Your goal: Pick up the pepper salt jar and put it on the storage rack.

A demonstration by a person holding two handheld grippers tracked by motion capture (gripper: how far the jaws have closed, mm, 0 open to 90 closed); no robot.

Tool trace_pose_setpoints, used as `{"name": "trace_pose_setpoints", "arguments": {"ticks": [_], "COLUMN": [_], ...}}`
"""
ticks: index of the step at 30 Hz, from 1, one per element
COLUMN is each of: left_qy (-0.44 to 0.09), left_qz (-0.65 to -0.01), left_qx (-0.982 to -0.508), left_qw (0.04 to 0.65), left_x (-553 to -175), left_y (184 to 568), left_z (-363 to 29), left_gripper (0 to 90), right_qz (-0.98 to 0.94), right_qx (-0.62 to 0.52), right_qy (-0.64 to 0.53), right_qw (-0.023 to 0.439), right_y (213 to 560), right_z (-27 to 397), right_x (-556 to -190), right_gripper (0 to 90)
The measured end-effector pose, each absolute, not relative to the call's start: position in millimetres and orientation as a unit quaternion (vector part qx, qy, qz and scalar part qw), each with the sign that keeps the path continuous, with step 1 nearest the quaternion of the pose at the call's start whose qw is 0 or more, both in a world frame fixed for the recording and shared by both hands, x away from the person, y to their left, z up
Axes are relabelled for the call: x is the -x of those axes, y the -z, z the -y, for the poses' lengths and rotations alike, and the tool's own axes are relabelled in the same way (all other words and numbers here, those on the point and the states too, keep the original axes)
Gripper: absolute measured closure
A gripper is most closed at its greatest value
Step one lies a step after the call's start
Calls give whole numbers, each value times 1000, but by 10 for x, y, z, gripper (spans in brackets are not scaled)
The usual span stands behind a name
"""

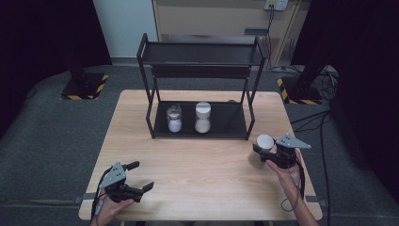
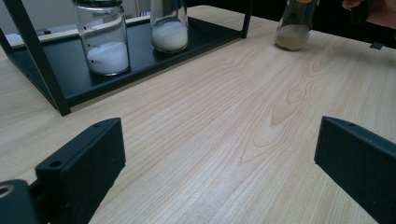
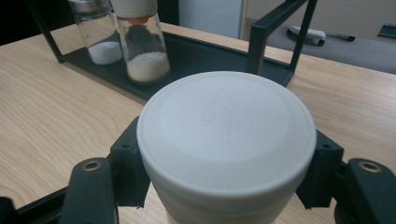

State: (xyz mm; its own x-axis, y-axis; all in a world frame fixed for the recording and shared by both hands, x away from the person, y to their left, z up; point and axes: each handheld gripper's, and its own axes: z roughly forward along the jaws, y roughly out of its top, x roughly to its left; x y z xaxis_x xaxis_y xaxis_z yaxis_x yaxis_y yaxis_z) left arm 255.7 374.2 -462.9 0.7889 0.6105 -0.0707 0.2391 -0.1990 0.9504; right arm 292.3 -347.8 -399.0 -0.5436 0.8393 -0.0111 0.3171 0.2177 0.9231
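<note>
A: Where's the jar (image 3: 226, 140)?

B: Clamped at the lid by the right hand-held gripper (image 1: 272, 151), upright over the counter (image 1: 197, 174). The grasp looks done.

A: Next move?

B: Probably lift and carry it forward to the rack (image 1: 201, 87) ahead of that gripper. Two jars (image 1: 174, 118) (image 1: 203, 117) already stand on the lower shelf; the free space is to their right, past the rack's post.

A: The other one?

B: The left hand-held gripper (image 1: 140, 176) is spread, idle, well apart from everything.

High view dim, dark corners; table (image 1: 197, 160) evenly lit, soft shadows; close views slightly soft.
</note>
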Motion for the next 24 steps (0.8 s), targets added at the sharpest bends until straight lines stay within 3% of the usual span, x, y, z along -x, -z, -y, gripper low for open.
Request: {"name": "trace_pose_setpoints", "arguments": {"ticks": [24], "left_qy": [-164], "left_qz": [-280], "left_qx": [-757], "left_qw": [567], "left_x": [-2553], "left_y": [4626], "left_z": [-3743], "left_gripper": [10], "right_qz": [-762], "right_qx": [-334], "right_qy": [-502], "right_qw": [237], "right_y": [3707], "right_z": [3147], "right_x": [-3133], "right_gripper": [335]}}
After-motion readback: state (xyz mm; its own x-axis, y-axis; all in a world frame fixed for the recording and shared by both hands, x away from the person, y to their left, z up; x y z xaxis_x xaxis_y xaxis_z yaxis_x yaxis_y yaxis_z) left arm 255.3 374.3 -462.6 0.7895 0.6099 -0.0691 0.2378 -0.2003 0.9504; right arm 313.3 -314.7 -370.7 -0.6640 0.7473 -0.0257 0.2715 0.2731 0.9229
